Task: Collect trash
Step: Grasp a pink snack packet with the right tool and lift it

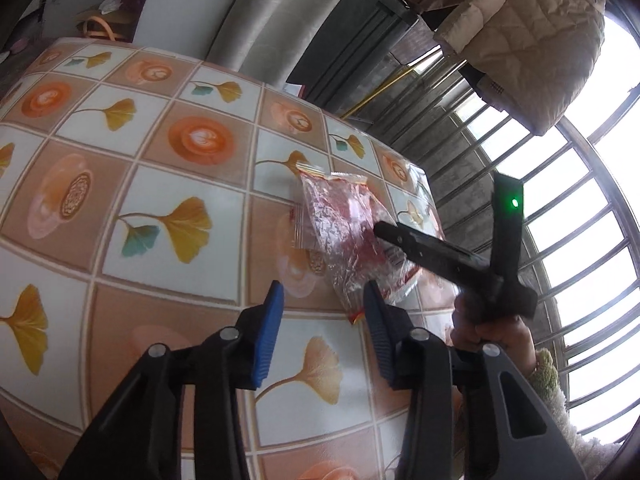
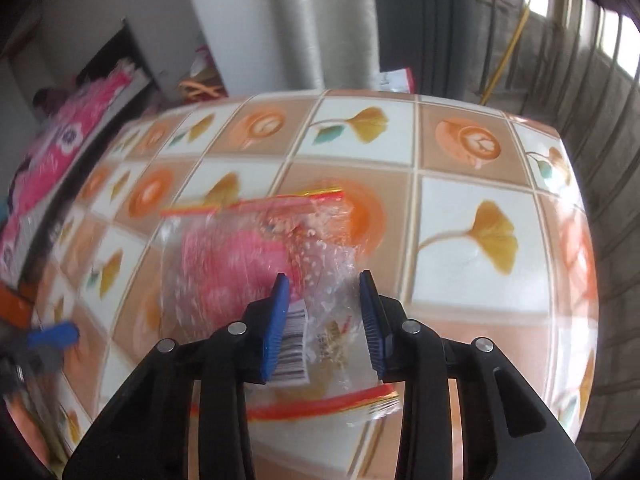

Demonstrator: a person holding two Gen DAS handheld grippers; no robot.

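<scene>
1. Glossy printed oilcloth, in squares of orange coffee cups and yellow ginkgo leaves, covers the desk (image 1: 168, 216), the largest item and the landmark for this list.
2. Quilted beige jacket (image 1: 532, 36), hanging beyond the desk's far right corner, in front of a barred window (image 1: 576, 216).
3. Grey curtain (image 1: 276, 12), hanging past the desk's far edge.
4. Pink patterned fabric (image 2: 52, 152), off the desk's left side in the right wrist view; blurred, so its kind cannot be told.
5. Clear plastic bag (image 1: 340, 224) with red print, a red-and-yellow edge strip and a barcode label; crumpled, lying flat on the desk near its right edge. This is the trash item.
6. Left hand-held gripper (image 1: 324, 304), black with blue pads, poised over the desk at the bag's near end. Jaws spread; the bag's red-and-yellow tip lies by the right pad, and neither pad presses on it.
7. Right hand-held gripper (image 2: 324, 284), same make, over the bag on the desk. Jaws parted, with the bag's barcode end lying between them; whether the pads touch the film cannot be told. In the left wrist view its black body reaches over the bag from the right, carried by a hand (image 1: 492, 328) in a fuzzy cuff.
8. Green indicator light (image 1: 515, 202) on that gripper's body.
</scene>
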